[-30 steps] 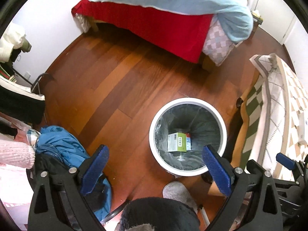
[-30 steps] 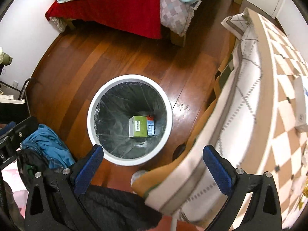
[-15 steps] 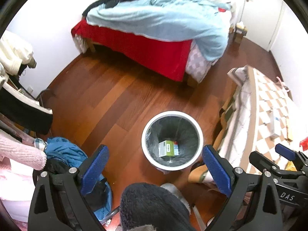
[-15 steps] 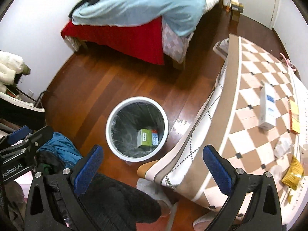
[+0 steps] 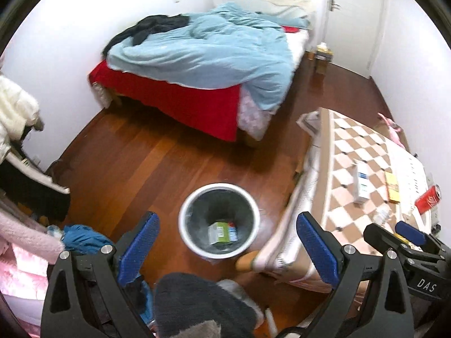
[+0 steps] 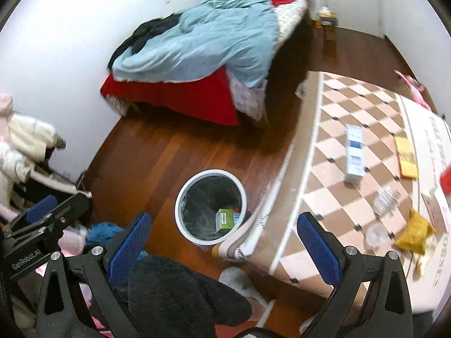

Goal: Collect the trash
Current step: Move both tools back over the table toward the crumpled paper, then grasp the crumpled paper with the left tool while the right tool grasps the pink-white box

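A white round trash bin (image 5: 186, 205) (image 6: 180, 197) with a black liner stands on the wood floor; a green box (image 5: 218, 232) (image 6: 224, 219) lies inside. On the checkered table (image 5: 346, 217) (image 6: 324, 152) lie a white-and-blue box (image 5: 360, 181) (image 6: 354, 155), a yellow packet (image 5: 392, 187) (image 6: 406, 156), a red can (image 5: 428, 198), a clear bottle (image 6: 384, 198), a clear cup (image 6: 375, 235) and a crumpled yellow wrapper (image 6: 414, 231). My left gripper (image 5: 225, 250) is open and empty, high above the bin. My right gripper (image 6: 222, 253) is open and empty, above the table's edge.
A bed (image 5: 203, 64) with a blue duvet and red sheet fills the back. Clothes hang at the left (image 5: 17, 118). Blue cloth (image 5: 81, 236) lies on the floor. My dark-clad leg (image 6: 174, 290) is below the grippers. A door (image 5: 355, 14) is at the back right.
Both grippers have risen and pulled back from the bin, which now looks smaller. The table top with its trash has come into view. Both stay open.
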Available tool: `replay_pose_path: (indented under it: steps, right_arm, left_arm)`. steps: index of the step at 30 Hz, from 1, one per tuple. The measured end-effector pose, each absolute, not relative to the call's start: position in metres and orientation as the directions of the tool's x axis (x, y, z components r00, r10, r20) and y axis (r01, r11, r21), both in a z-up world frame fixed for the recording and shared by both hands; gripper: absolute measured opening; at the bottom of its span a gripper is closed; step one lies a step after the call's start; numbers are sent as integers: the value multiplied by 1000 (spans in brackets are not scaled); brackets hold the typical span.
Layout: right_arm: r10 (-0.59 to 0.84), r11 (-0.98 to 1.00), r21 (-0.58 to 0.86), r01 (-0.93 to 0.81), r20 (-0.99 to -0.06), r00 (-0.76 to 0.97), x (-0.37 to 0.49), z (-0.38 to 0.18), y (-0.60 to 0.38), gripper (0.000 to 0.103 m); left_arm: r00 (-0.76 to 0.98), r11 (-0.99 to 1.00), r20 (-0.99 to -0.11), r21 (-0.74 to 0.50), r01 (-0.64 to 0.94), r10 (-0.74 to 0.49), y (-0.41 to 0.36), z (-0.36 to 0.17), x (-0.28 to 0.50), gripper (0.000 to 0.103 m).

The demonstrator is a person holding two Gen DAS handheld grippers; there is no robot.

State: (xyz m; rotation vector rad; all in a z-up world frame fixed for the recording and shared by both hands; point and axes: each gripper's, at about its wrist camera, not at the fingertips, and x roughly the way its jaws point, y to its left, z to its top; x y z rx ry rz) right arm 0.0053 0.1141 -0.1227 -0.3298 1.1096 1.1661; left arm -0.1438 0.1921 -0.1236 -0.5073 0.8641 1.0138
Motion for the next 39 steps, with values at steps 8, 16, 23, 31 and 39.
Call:
replay_pose_path:
  steps: [8,16,23,31,39]
  right_arm:
    - [522,602,307,-737,-850,72,90,-141,43,103]
    - [344,789,154,-595,-913,221,215,-177,-33,103]
    - [172,826,-12,-563,-947,272,304,-221,-61,103]
    - [109,780,-54,-623,-969,221,345,-271,-61,102]
    - [135,751,-42,-659,-967,215,353,-299,-48,68]
  left_arm:
    - [323,606,-858,-17,-795,399,161,-169,-22,99]
    - [313,710,-918,-50,-702,245,128,-233,106,99]
    - [281,785,-954,-96,-613,103,100,-286,174,98]
    - [250,816,-965,-79,-572,82,96,-315,205,45]
    - [279,824,-954,-70,-562,109,94,-312,206,43]
